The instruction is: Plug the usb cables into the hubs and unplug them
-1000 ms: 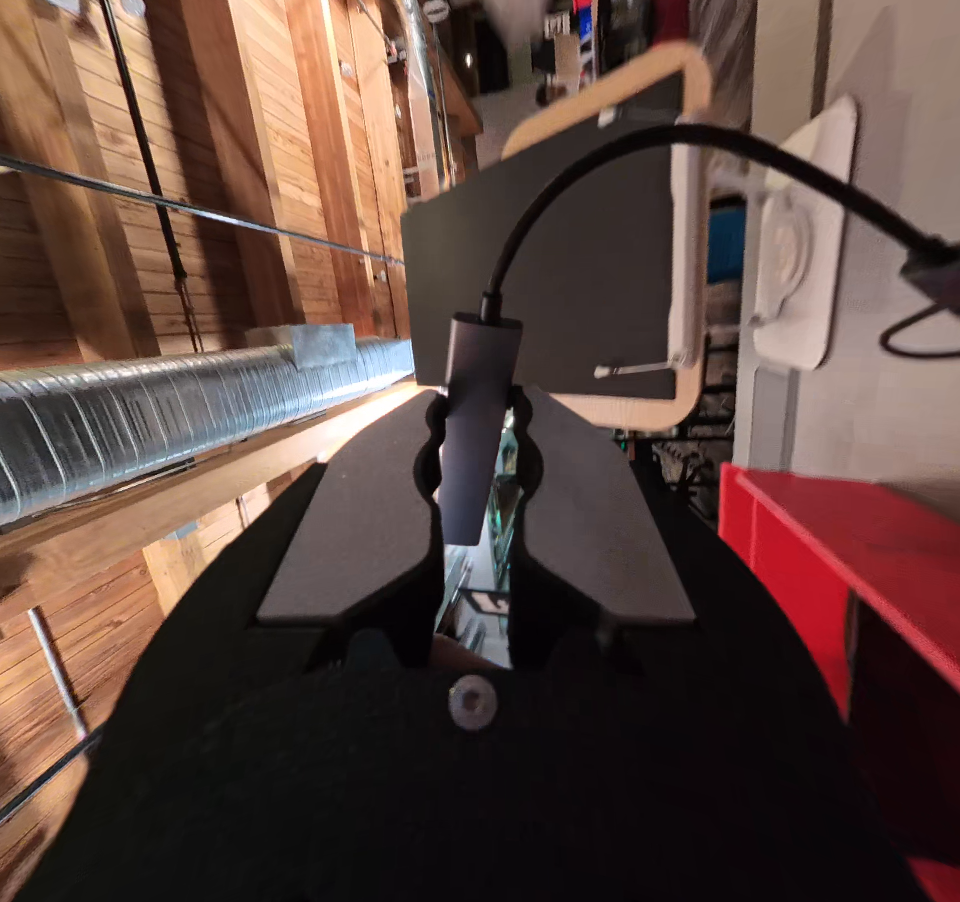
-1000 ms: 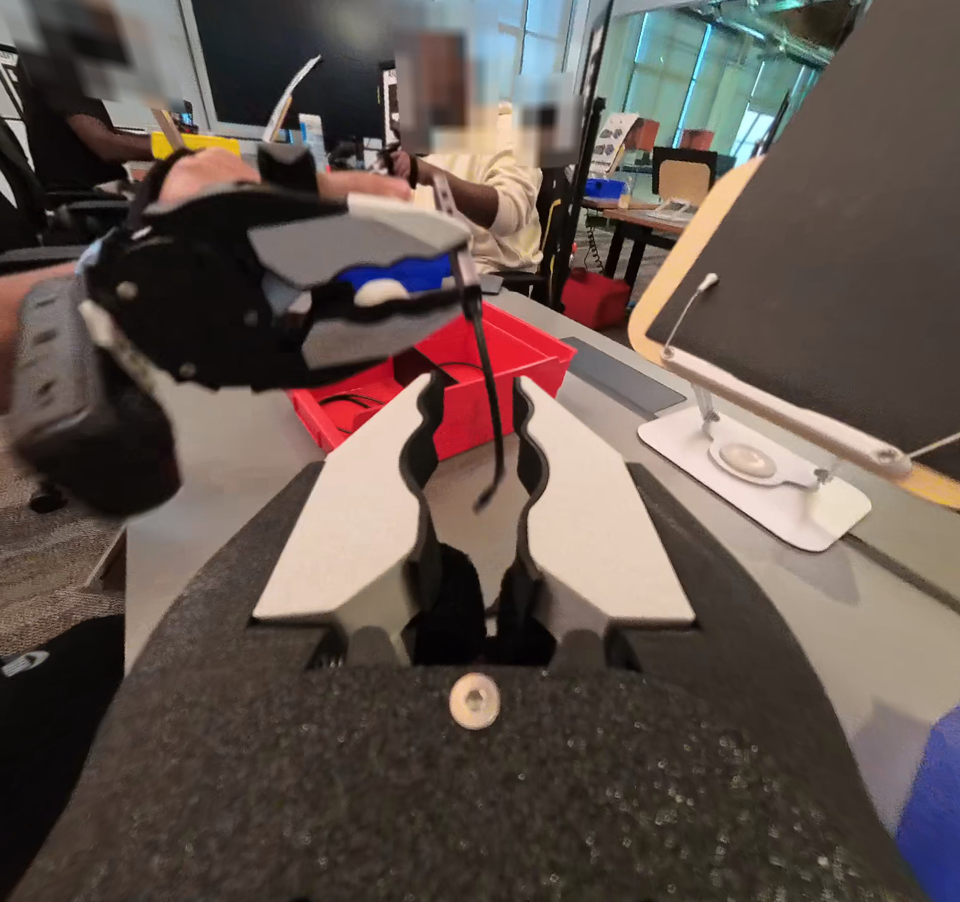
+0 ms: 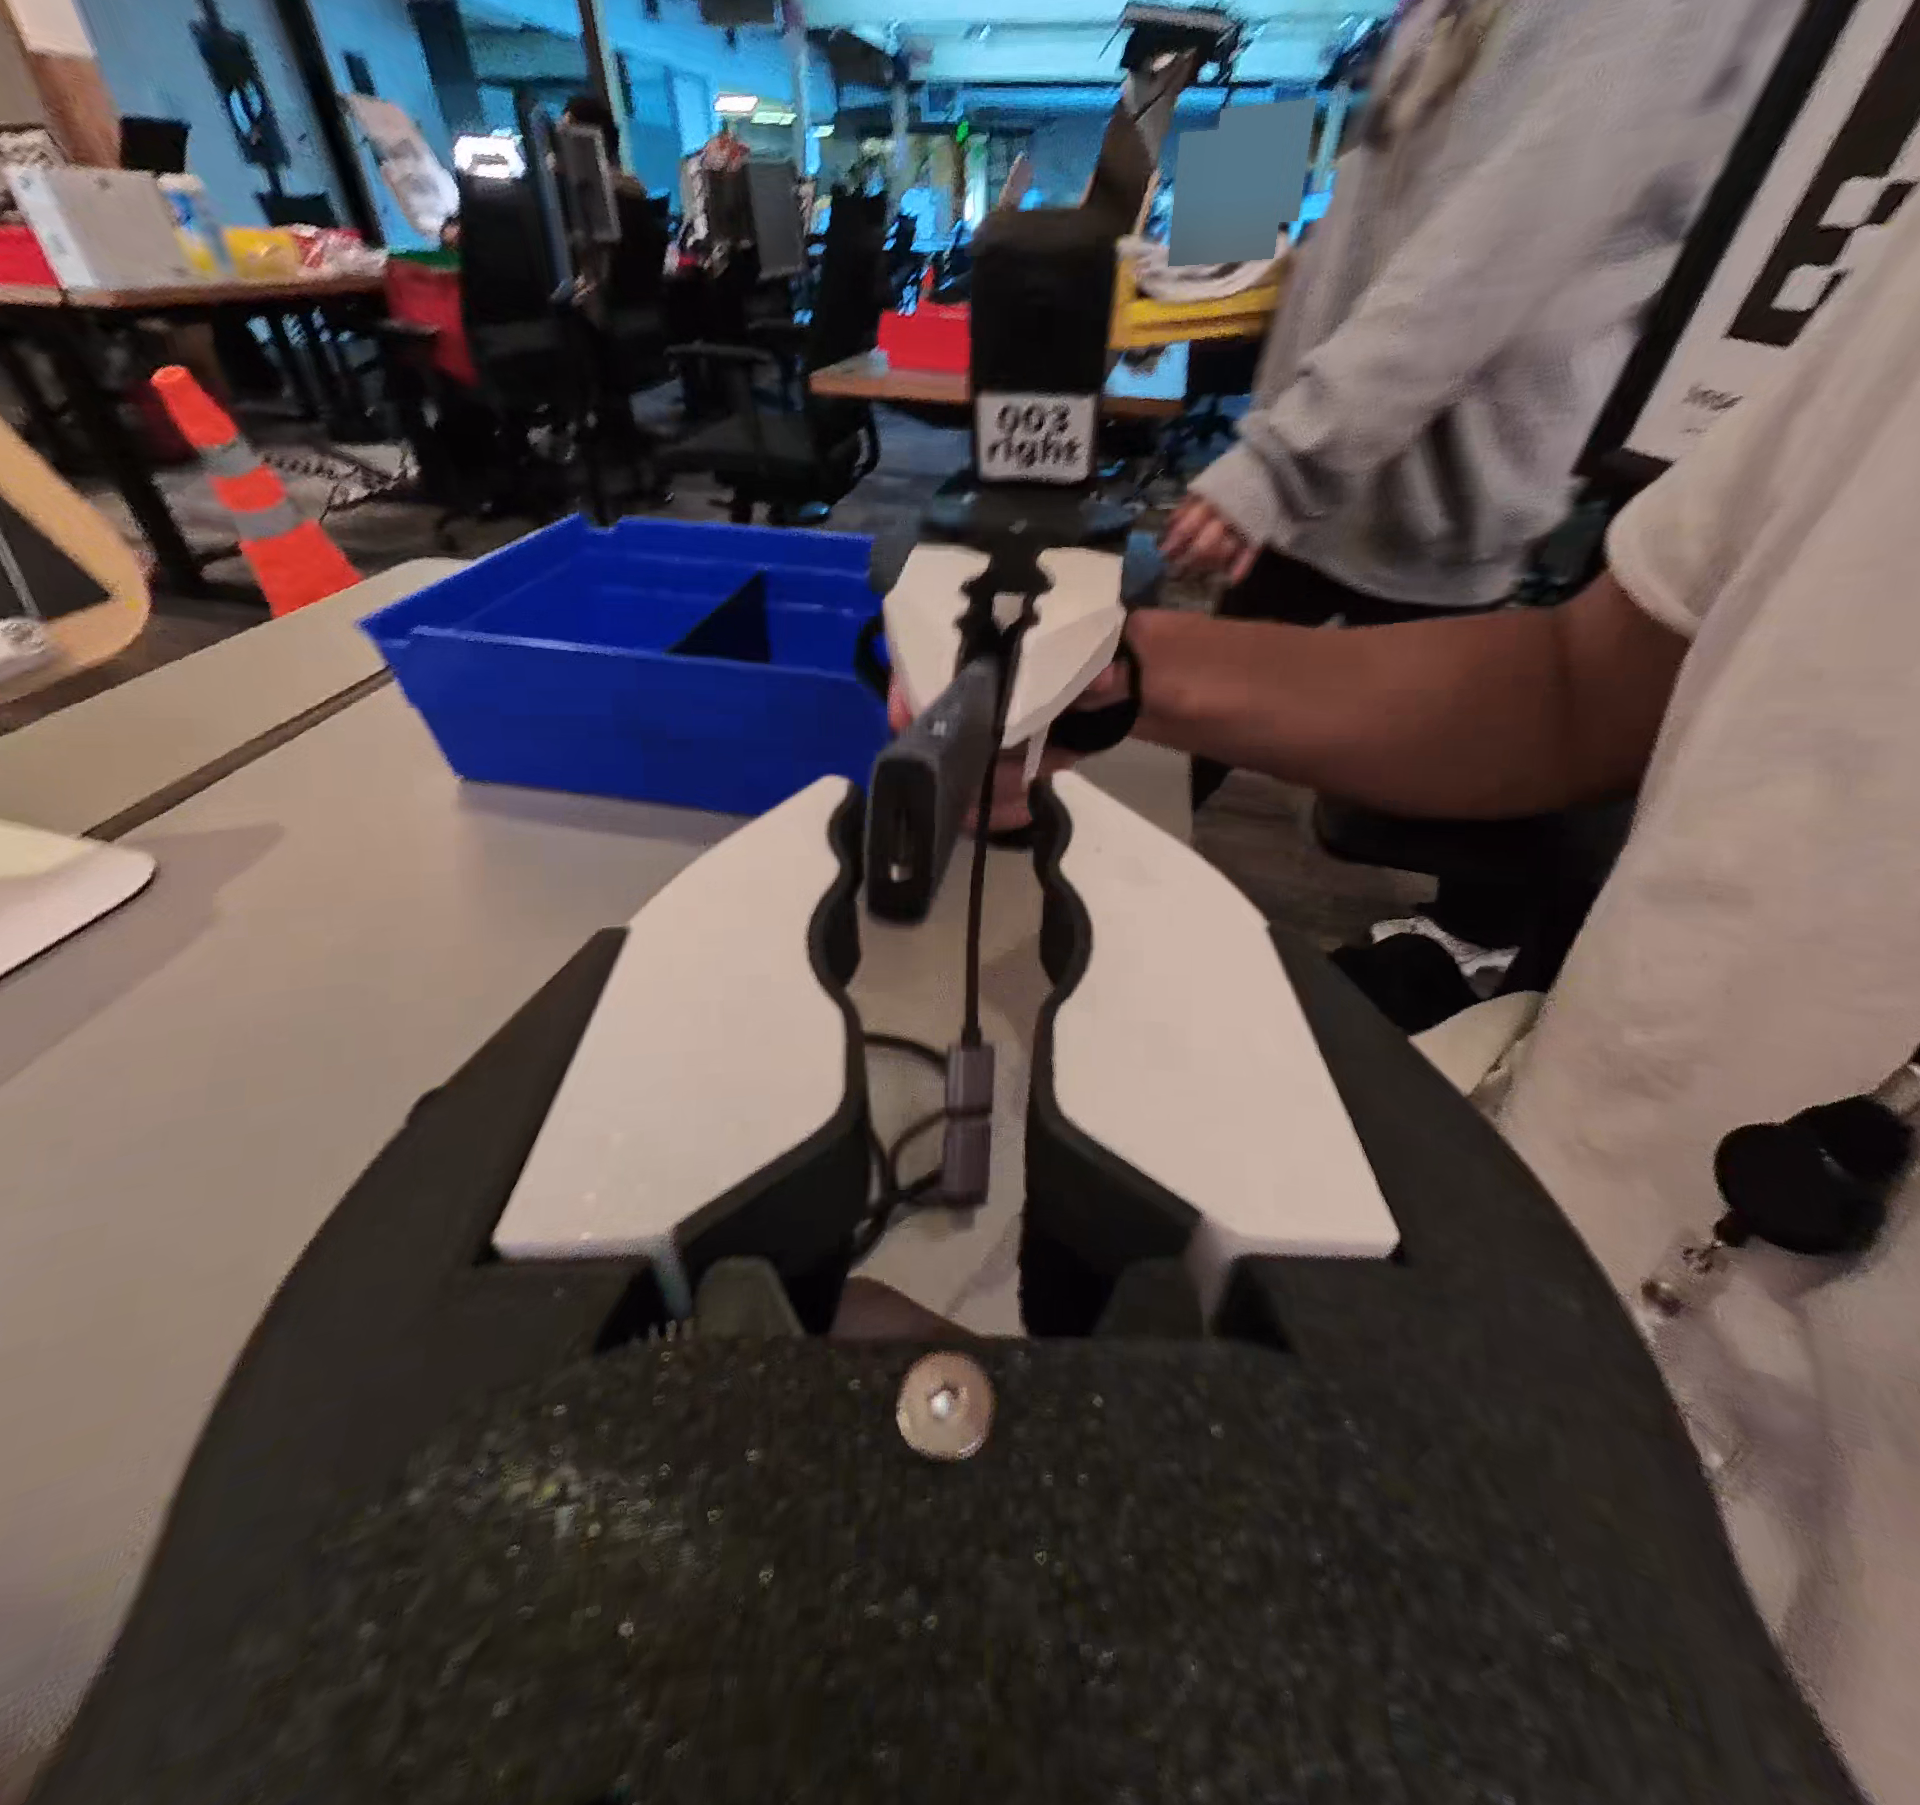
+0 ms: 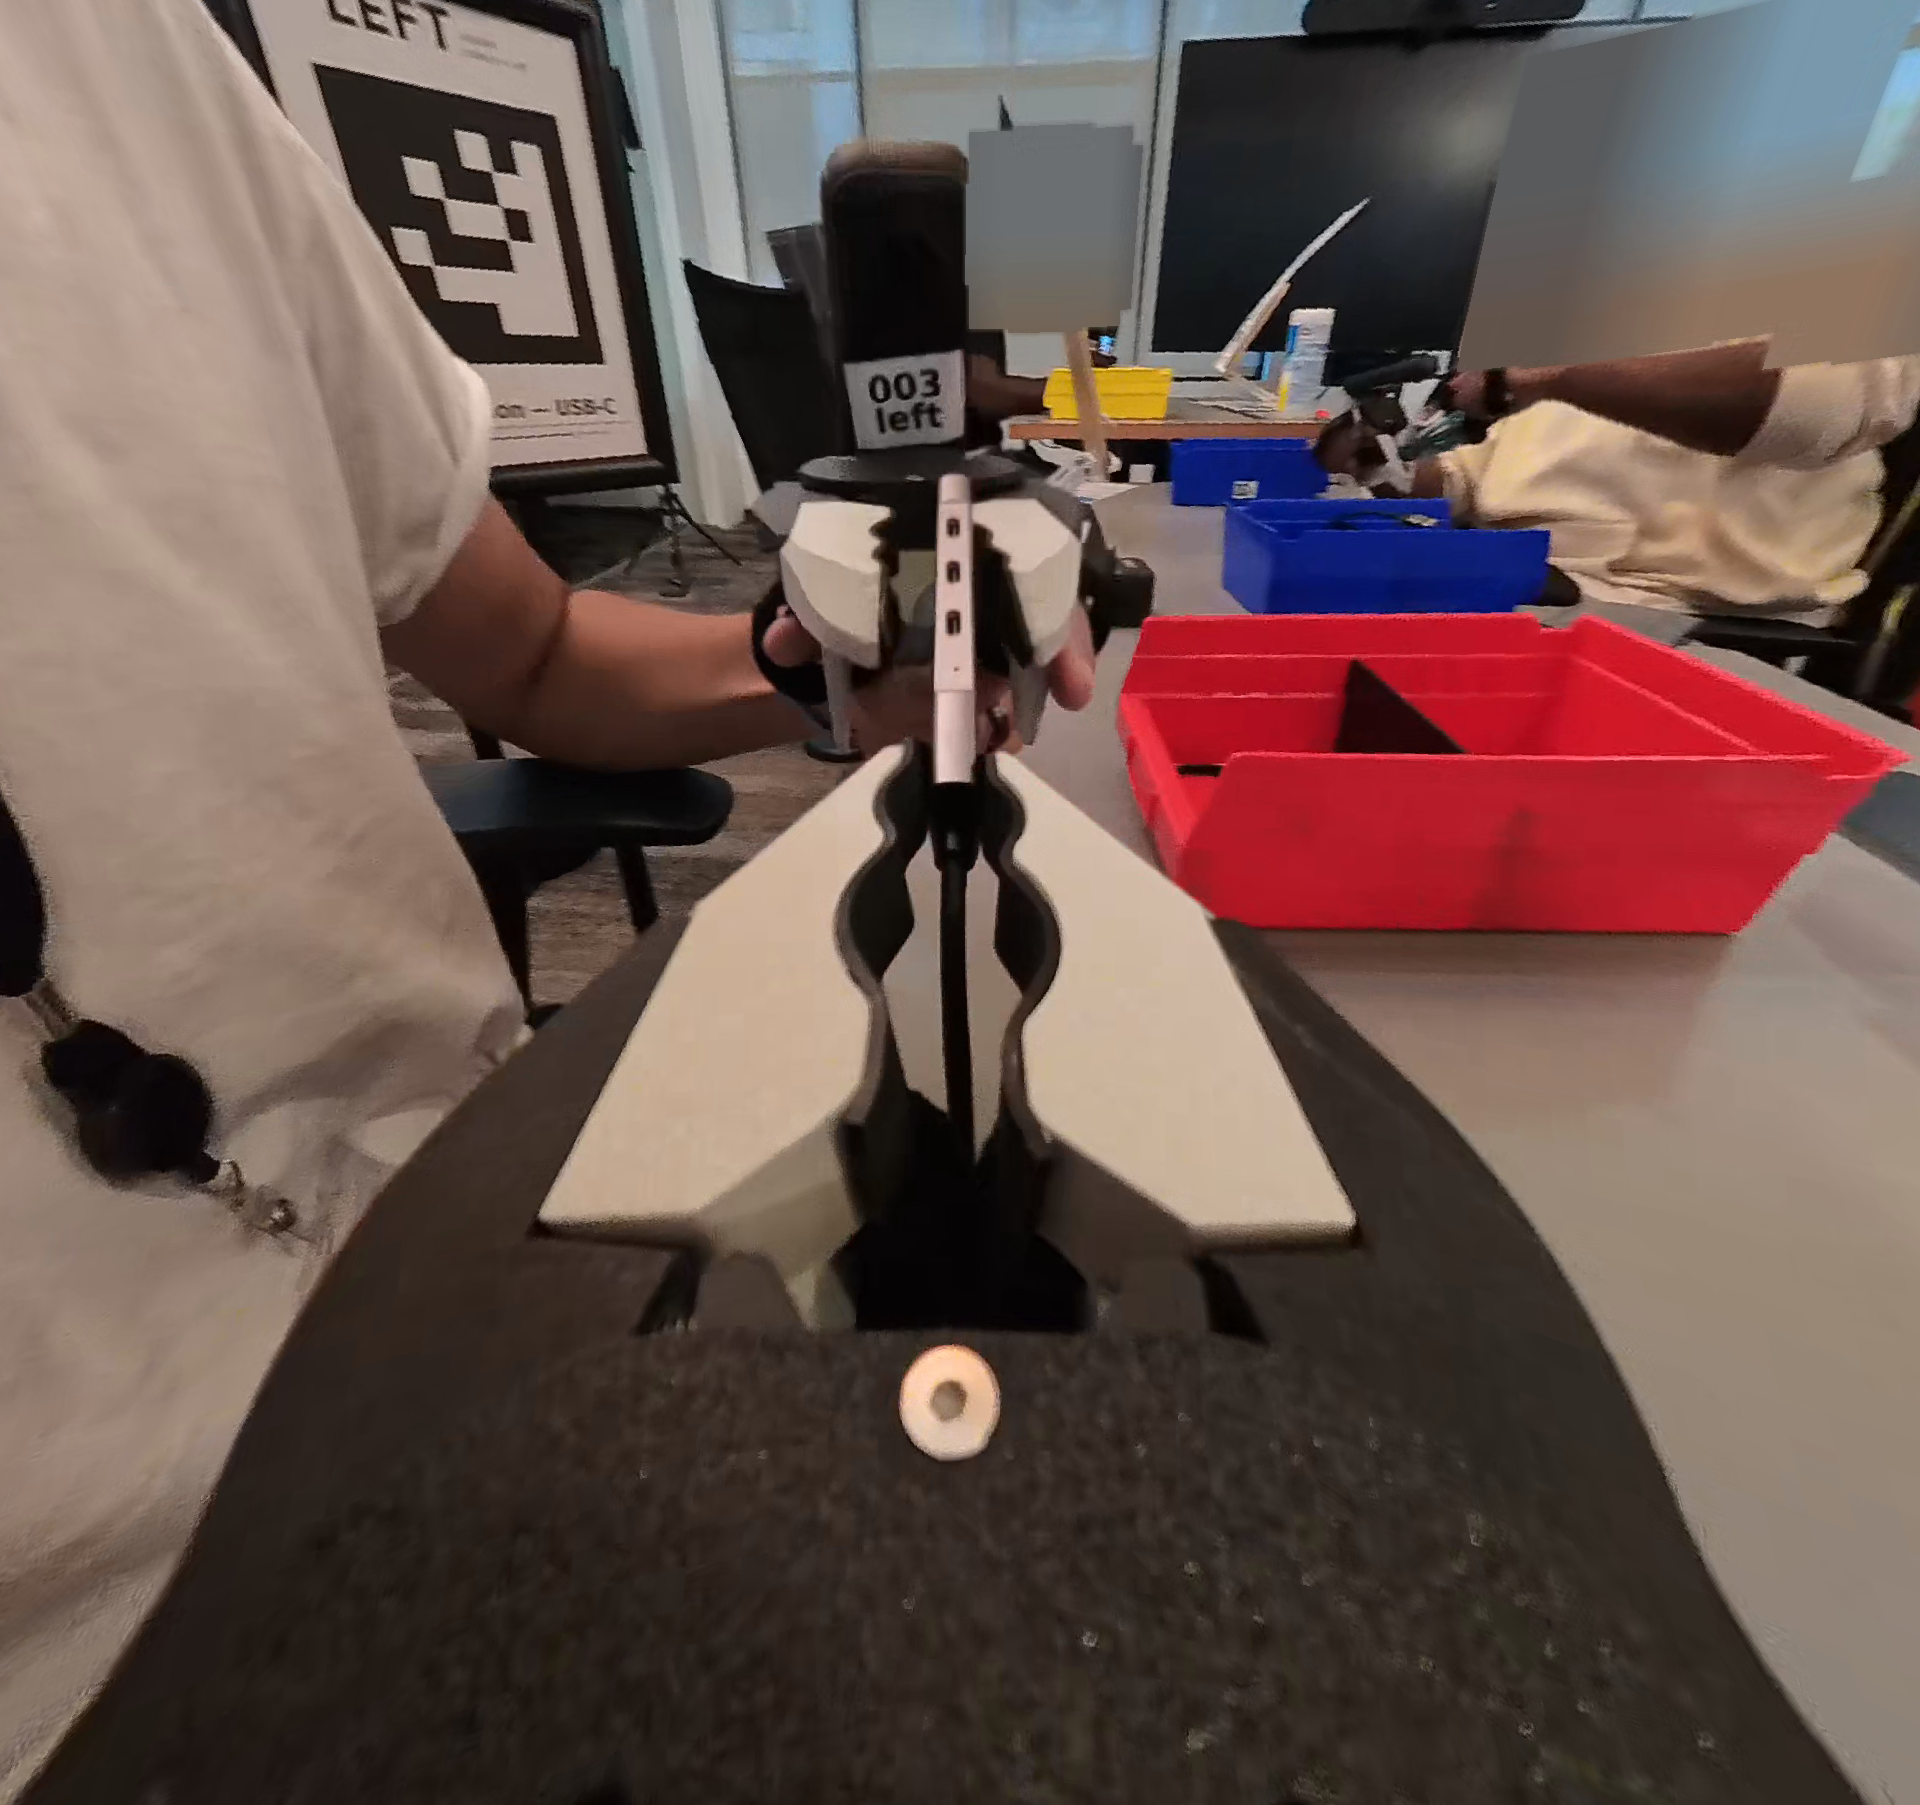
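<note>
Grey hub (image 4: 953, 612), cable end pinched in right tongs (image 4: 951, 763), left tongs (image 3: 945, 799) parted loosely around it

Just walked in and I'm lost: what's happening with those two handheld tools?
A person holds a tool in each hand above a grey table, the two pointed at each other with a slim grey USB hub between them. The right tool looks closed on the hub's cable end, and the black cable runs back between its fingers. The left tool has its fingers open around the hub's other end.
</note>
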### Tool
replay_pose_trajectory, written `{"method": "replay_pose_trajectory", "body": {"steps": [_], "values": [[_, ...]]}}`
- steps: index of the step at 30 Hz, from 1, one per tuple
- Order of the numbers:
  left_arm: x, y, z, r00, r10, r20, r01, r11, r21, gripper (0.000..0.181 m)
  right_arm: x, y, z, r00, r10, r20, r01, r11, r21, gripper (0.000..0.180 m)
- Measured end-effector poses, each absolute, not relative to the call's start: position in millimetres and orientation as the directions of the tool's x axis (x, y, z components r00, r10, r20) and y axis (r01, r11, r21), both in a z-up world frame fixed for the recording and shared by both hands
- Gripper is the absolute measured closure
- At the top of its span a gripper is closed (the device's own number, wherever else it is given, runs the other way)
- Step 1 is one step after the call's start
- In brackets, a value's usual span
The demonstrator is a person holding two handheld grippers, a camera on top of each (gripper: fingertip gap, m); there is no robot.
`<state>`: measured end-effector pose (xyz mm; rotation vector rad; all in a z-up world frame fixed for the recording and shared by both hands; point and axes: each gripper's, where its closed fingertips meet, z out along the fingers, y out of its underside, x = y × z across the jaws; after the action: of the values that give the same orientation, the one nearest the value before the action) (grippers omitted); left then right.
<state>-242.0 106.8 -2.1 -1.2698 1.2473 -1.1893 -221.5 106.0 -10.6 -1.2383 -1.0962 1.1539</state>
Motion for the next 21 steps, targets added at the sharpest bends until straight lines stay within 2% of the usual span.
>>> {"method": "replay_pose_trajectory", "body": {"steps": [10,13,21], "values": [[-237,92,-3,-0.046,-0.999,-0.005,-0.048,0.008,-0.999,0.160,-234,92,-13,0.019,0.998,-0.066,-0.096,-0.064,-0.993,0.172],[-239,90,-1,-0.059,-0.998,-0.010,-0.040,0.012,-0.999,0.170,-234,92,-12,0.011,0.997,-0.070,-0.102,-0.069,-0.992,0.172],[-242,90,-3,-0.048,-0.999,-0.023,-0.063,0.026,-0.998,0.172,-228,92,-22,0.013,0.997,-0.070,-0.058,-0.069,-0.996,0.172]]}}
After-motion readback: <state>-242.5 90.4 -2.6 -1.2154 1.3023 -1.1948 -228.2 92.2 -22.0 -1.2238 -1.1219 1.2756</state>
